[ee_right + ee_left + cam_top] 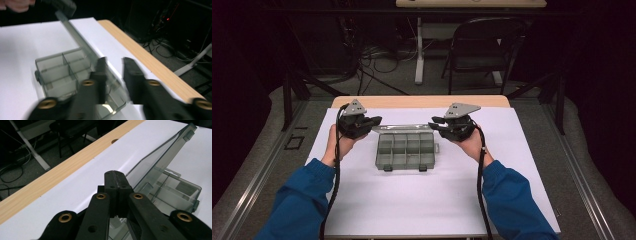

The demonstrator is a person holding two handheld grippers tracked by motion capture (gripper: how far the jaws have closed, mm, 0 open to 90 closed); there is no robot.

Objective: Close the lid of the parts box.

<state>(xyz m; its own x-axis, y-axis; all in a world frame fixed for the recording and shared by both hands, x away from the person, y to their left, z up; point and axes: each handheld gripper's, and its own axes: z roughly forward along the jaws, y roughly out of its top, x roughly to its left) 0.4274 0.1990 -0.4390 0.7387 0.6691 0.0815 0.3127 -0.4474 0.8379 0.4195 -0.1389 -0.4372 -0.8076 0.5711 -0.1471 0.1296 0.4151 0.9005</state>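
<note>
Blue sleeves (302, 200) enter from the bottom of the high view, each hand carrying a black tool with a grey three-cornered plate on top. Left tool (374, 120) sits at the left end of the raised lid (402, 128); right tool (435, 121) sits at the lid's right end. Between them lies a smoky transparent compartment box (405, 150), open, on a white sheet (412, 200) covering the bench (422, 101), whose pale wood shows as a strip along the far edge. No brand, label or writing is readable anywhere. Beyond the bench: a dark folding chair (482, 45), a white desk leg (419, 50), tangled cables on grey floor, and a dim room.

Left gripper view: the left tool (113, 172) has its jaws pressed fully together, nothing visibly caught between the tips. The lid (162, 152) stands tilted just to the right of the jaws, close to them; whether it touches them cannot be told. The box's dividers (172, 192) lie below it. Wooden bench edge (50, 182) runs diagonally, with a small round hole in it.

Right gripper view, blurred: the right tool (115, 61) shows a gap between its jaws. The lid's edge (75, 32) runs up past the left jaw rather than through the gap; no grip is evident. Box compartments (57, 72) sit on the white sheet to the left. The other hand (16, 5) is at the top corner.
</note>
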